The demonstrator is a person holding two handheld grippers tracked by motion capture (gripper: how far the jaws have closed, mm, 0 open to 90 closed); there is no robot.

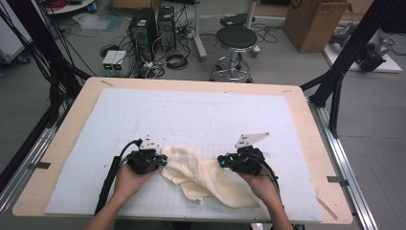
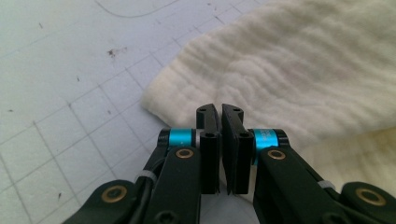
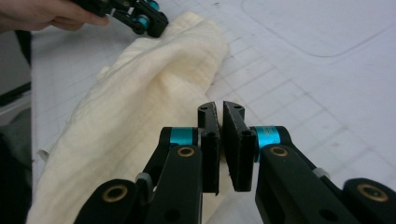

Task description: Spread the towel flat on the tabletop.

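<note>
A robotics lab: beyond the left gripper [image 1: 161, 161], past the table [image 1: 306, 103], desktop computer towers [image 1: 152, 25] stand amid tangled cables [image 1: 167, 60] on a grey floor, with a black stool [image 1: 236, 40], cardboard boxes [image 1: 314, 21] and black frame struts [image 1: 352, 50].

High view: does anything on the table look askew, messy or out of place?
The cream cloth lies crumpled and twisted on the white mat, not flat or folded. The left tongs and right tongs sit at its opposite ends, jaws closed. Otherwise nothing stands out.
</note>
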